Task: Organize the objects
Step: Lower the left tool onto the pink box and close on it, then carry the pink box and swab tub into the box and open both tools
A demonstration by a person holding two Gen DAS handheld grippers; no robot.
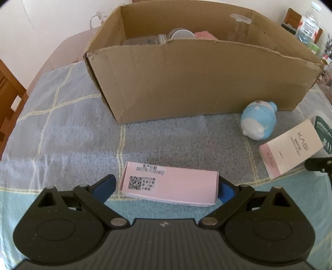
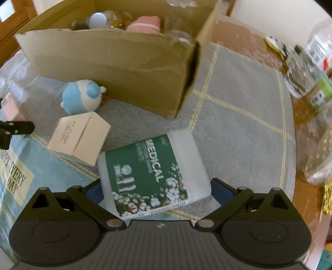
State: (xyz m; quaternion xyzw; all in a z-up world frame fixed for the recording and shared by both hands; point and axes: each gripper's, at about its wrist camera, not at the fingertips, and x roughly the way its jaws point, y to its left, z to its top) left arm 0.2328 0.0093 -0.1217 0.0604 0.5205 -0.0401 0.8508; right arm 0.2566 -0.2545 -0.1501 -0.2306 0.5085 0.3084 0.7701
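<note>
A pink carton (image 1: 169,183) with a QR label lies on the checked cloth between the fingers of my left gripper (image 1: 168,187). That gripper is open; its right pad is at the carton's end and a small gap shows on the left. My right gripper (image 2: 155,192) is open around a white plastic case with a green "MEDICAL" label (image 2: 153,174), which lies on the cloth. The open cardboard box (image 1: 186,83) stands behind both and holds jars, a glass and a pink cloth. In the right wrist view the same cardboard box (image 2: 114,62) fills the top.
A blue and white plush toy (image 1: 259,122) lies against the box front. A white and pink carton (image 1: 290,149) lies beside the medical case. Bottles and packets (image 2: 307,68) crowd the table's right edge. A glass jug (image 1: 99,18) stands behind the box, and a wooden chair (image 1: 8,99) is at the left.
</note>
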